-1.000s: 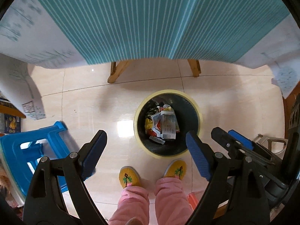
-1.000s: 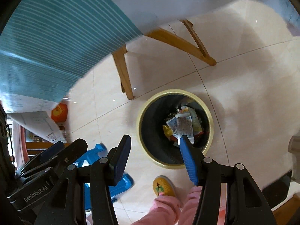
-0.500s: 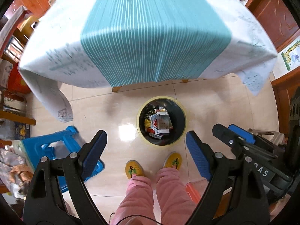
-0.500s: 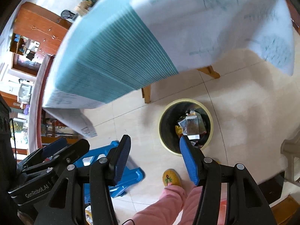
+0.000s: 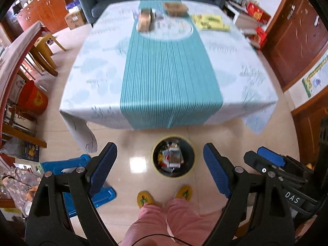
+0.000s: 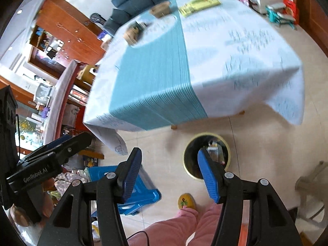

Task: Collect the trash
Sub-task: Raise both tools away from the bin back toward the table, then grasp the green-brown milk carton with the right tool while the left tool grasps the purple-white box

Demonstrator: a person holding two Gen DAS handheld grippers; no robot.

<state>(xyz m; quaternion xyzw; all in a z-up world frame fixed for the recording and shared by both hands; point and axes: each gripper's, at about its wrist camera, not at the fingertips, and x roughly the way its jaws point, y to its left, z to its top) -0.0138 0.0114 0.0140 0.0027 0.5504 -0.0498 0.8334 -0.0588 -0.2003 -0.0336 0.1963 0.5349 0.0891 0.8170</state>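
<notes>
bin [image 5: 172,157]: black, yellow rim, on the floor tiles just in front of the person's slippers [image 5: 145,198], near edge of the table. Already holds a heap of wrappers [image 5: 171,156]; sits there so drops from table height land inside, I'd guess.
left gripper [image 5: 157,168]: jaws wide, nothing between the pads. High above the floor, angled steeply down, bin seen through the gap.
right gripper [image 6: 169,174]: about half spread, empty. Far pad overlaps the bin in its own view, only line of sight, no contact.
table [image 5: 98,67]: white cloth with teal striped runner [image 5: 170,78]. Near half bare.
remaining trash, likely: far end of the table: brown box-like items [image 5: 144,21], another [image 5: 175,9], yellow sheet [image 5: 211,21]. Blurred, can't tell what's rubbish.
stool [image 5: 67,165]: blue plastic, left of the bin, apart from it.
stage: judged between picks. Both grippers empty, next target probably far end of the table.
risk: long reach across the cloth; snagging the runner could drag items.
</notes>
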